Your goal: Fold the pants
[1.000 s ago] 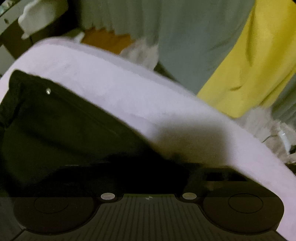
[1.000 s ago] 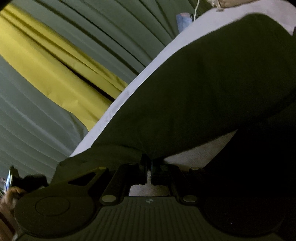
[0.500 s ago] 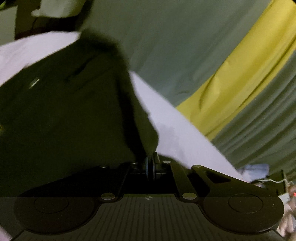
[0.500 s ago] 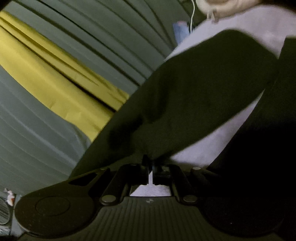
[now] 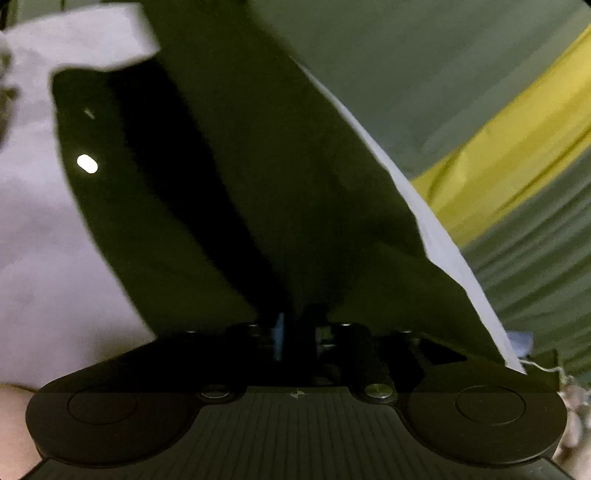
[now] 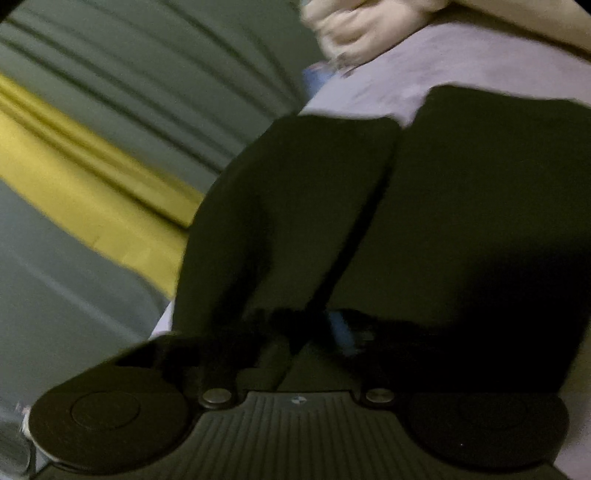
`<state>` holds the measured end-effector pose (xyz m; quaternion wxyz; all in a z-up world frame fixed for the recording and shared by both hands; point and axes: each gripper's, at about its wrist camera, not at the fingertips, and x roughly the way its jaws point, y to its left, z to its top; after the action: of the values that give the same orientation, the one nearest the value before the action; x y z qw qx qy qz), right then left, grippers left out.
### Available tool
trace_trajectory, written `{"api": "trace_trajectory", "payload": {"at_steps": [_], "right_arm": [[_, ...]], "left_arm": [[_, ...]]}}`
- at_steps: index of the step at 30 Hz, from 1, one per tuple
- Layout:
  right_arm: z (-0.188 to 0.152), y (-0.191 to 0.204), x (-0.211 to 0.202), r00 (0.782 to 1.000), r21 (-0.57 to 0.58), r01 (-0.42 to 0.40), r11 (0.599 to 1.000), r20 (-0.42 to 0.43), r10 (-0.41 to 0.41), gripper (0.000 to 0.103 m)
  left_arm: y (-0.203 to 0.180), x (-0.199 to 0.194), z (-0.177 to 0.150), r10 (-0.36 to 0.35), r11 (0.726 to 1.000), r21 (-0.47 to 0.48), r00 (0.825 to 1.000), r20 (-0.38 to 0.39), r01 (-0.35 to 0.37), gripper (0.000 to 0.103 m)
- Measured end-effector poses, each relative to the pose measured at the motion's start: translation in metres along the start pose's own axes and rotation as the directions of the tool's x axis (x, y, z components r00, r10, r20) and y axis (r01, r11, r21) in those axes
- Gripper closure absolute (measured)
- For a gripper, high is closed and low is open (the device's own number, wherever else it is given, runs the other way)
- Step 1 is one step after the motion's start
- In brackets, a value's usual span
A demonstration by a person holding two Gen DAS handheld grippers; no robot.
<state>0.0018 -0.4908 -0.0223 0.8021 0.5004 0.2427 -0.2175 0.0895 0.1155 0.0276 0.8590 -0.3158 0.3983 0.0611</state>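
Note:
The dark pants (image 5: 258,177) lie partly on a pale lilac sheet (image 5: 40,229) and rise as a taut fold to my left gripper (image 5: 295,325), which is shut on the cloth. A shiny button (image 5: 87,163) shows on the lower layer. In the right wrist view the pants (image 6: 461,221) fill the middle, two panels side by side. My right gripper (image 6: 328,325) is shut on their near edge; its fingertips are buried in dark cloth.
Grey-green curtains with a yellow band (image 5: 509,147) hang beyond the sheet's edge, and show in the right wrist view too (image 6: 85,192). A pale bundle (image 6: 369,22) sits at the sheet's far end. A small blue object (image 5: 521,338) lies near the sheet's corner.
Both grippers have lifted and swung with the pants edge. The raised cloth now spreads wider over the lower layer. The views have tilted further toward the sheet.

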Motion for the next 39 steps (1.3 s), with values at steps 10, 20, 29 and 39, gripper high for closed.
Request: {"api": "trace_trajectory", "payload": {"at_steps": [10,20,29,39], "right_arm": [[0.034,-0.012,0.036,0.998,0.116,-0.066,0.991,-0.001,0.067,0.046],[0.06,0.008,0.02,0.997,0.062,-0.076,0.995,0.026,0.074,0.1],[0.051,0.011,-0.093,0.982,-0.139,-0.02,0.99,0.182,0.046,0.099],[0.049,-0.063,-0.058,0.998,0.111,-0.056,0.992,0.024,0.053,0.041]], "left_arm": [[0.047,-0.018,0.021,0.053,0.987,-0.156,0.994,0.098,-0.037,0.038],[0.084,-0.049,0.037,0.113,0.966,-0.252,0.977,0.179,-0.066,0.028],[0.112,-0.044,0.038,0.156,0.94,-0.329,0.969,0.19,-0.087,0.015],[0.105,-0.035,0.035,0.112,0.955,-0.291,0.981,0.159,-0.062,0.015]]}}
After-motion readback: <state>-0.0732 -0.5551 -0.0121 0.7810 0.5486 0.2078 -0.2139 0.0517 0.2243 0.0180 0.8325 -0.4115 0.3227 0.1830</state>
